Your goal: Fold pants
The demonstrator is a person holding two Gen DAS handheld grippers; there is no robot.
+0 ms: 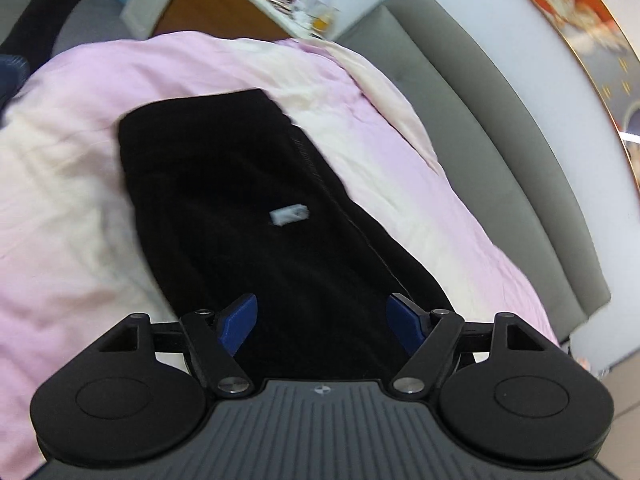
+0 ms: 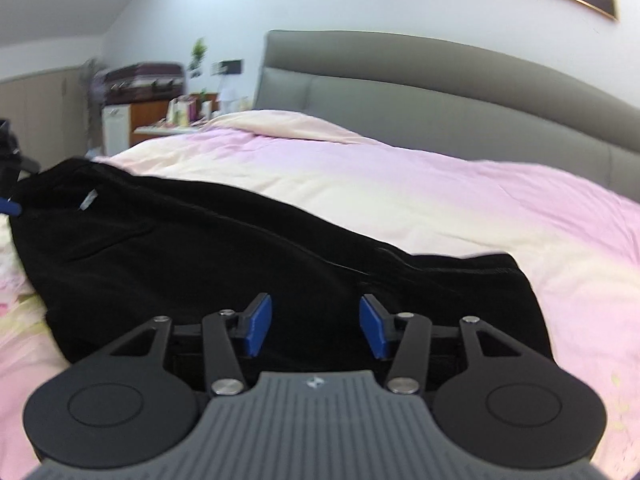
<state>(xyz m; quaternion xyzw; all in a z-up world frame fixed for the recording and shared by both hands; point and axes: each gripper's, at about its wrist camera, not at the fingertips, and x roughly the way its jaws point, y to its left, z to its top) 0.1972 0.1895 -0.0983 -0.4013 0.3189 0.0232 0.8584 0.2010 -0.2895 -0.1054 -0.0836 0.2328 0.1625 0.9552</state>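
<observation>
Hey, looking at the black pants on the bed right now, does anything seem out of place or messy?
Nothing is spilled or damaged. The black pants lie folded on the pink bedding, but a white tag shows on top, so an inner face seems exposed. The bedding is rumpled. Both the left claw and right claw are open and empty.

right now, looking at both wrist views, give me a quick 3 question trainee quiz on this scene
1. True or false: the black fabric pants lie on the pink and cream quilt.
2. What small pale thing shows on the pants?
A. a white label
B. a metal button
C. a coin
3. Do the blue-padded fingers of the right gripper press on any cloth?

Key
1. True.
2. A.
3. No; the fingers stand apart above the pants with nothing pinched. The left gripper is open too.
</observation>
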